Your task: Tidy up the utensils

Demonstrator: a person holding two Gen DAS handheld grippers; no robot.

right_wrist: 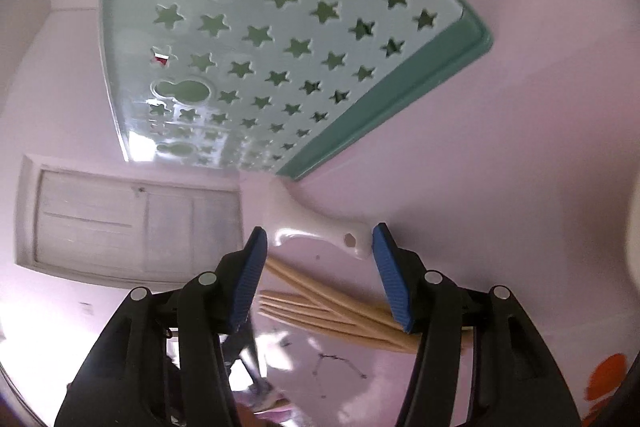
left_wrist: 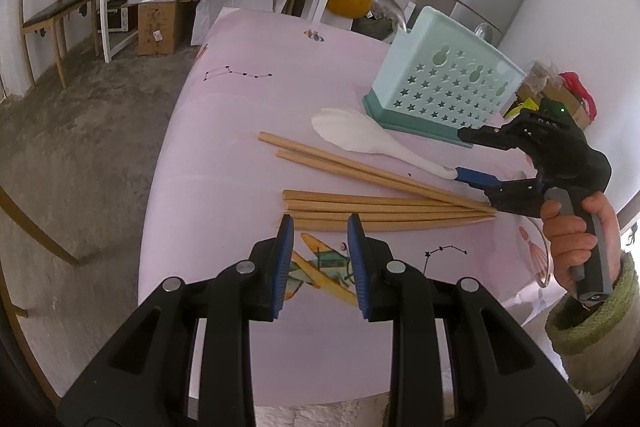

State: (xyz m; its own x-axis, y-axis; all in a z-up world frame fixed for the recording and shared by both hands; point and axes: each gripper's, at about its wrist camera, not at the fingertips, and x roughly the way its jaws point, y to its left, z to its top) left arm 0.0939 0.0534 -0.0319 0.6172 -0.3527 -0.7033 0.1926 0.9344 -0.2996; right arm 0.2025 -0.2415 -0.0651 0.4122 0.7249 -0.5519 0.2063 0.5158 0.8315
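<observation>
Pink tablecloth (left_wrist: 224, 155) printed with a plane and star outlines, bearing the utensils. One mint-green holder (left_wrist: 444, 83) pierced with star holes stands upright on it, on a darker green base; this holder serves as the landmark below. Two metal spoons (left_wrist: 386, 5) rise from the holder's top.

One white rice paddle (left_wrist: 360, 137) lies flat just in front of the holder's base, its broad blade away from the person and its handle end, which has one small hole, toward the right claw.

Six wooden chopsticks (left_wrist: 384, 203) lie on the cloth nearer the camera than the paddle. Two of them run slanted, just beside the paddle; four lie side by side in a bundle farther from the holder. All six converge at their thin tips on the right.

Right claw (left_wrist: 466, 155), held in one hand (left_wrist: 572, 243) with a green fuzzy sleeve, reaches in just before the holder's near corner. Its jaws stand moderately wide, with the paddle's handle end between the two blue pads (right_wrist: 392, 279); whether a pad touches the handle cannot be told, and nothing appears clamped.

Left claw (left_wrist: 320, 231) sits on the near side of the chopstick bundle, farthest from the holder, its jaws narrowly apart and holding nothing; its fingertips lie close to the nearest chopstick.
</observation>
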